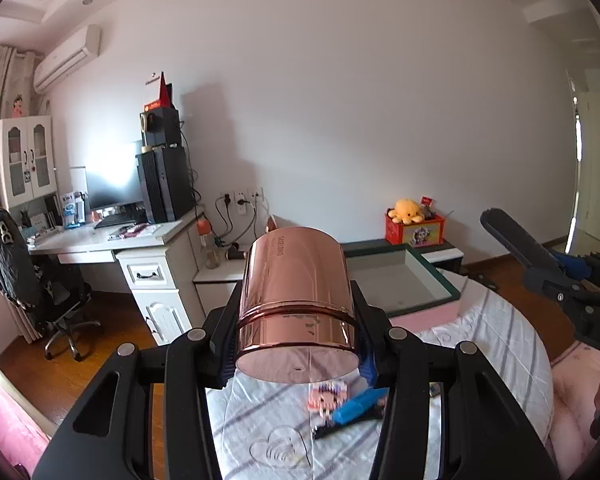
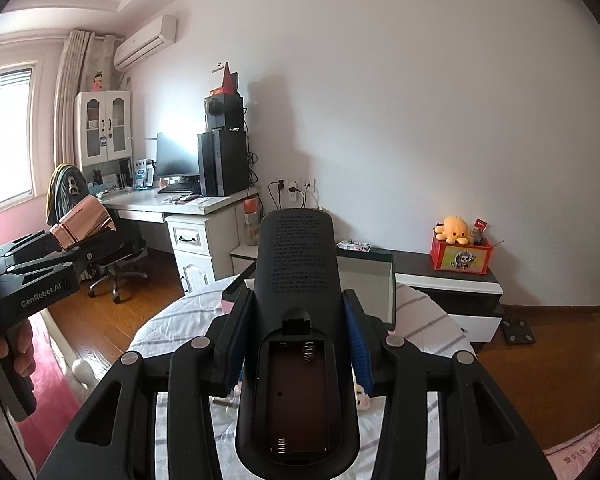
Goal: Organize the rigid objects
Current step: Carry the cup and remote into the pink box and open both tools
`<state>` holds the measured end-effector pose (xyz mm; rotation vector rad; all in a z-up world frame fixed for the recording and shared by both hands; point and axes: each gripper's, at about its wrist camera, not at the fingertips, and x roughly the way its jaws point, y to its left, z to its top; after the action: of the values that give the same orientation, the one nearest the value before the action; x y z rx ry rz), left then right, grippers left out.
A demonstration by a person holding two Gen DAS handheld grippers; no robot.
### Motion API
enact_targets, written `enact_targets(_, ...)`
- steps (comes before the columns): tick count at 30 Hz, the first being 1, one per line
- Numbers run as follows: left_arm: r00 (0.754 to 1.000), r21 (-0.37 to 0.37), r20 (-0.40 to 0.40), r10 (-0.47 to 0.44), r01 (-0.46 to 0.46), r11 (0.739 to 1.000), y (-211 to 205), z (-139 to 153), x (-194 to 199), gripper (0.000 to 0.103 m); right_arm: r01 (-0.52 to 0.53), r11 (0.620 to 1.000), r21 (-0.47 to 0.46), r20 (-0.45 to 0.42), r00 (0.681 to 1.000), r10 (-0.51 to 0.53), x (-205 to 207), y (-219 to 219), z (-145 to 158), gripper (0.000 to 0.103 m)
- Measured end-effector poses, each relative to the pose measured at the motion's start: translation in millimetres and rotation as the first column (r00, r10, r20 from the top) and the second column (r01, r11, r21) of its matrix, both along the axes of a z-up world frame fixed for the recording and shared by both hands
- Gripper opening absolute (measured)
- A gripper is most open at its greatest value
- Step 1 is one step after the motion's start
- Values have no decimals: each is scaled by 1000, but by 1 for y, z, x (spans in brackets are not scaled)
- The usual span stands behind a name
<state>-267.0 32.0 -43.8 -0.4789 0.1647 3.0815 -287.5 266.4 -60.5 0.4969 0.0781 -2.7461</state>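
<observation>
Clearly, the left gripper (image 1: 296, 320) is closing its two fingers on a shiny rose-gold cylindrical metal can (image 1: 296, 300), holding it around the lower band and lifting it above the round bed corner with the striped white sheet (image 1: 500, 336). I am judging that this can is light and stiff, but its polished wall is looking slippery, so the ridge near the base is the safer place for the pads. The right gripper (image 2: 296, 344) is clamping a black plastic remote control with its battery cover missing (image 2: 296, 300); the jaws are pressing on its narrow middle. It is probably light and rigid, and the open battery bay with springs should not be squeezed.

The left wrist view is showing small things lying on the sheet at 6 o'clock under the can: a pink block figure (image 1: 328, 396), a blue pen-like tool (image 1: 360, 404) and a clear heart-shaped piece (image 1: 278, 446). The right wrist view is hiding most of these, but it is showing the printed text on the remote and, at 9 o'clock, the can from the side. Both are showing the open green-rimmed box (image 1: 404, 276) at 12 o'clock beyond the bed.
</observation>
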Motion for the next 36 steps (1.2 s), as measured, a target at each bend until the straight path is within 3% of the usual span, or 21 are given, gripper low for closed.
enact_targets(9,1000,-35,13,-17,17,999,18,3,-57,47,-3,1000,11,1,1000,3,-37,4,2,45)
enact_targets(18,995,-58,74,-72,76,995,54,-7,-146,47,-5,999,43,28,1000,4,-112,6,-7,45)
enact_targets(29,965,-96,236,-111,137,986,94,-62,-257,47,-8,997,75,125,992,-1,-213,8,-49,45)
enact_targets(36,926,-91,360,-114,156,983,102,-109,-293,47,-14,995,103,223,975,-9,-264,2,-91,45)
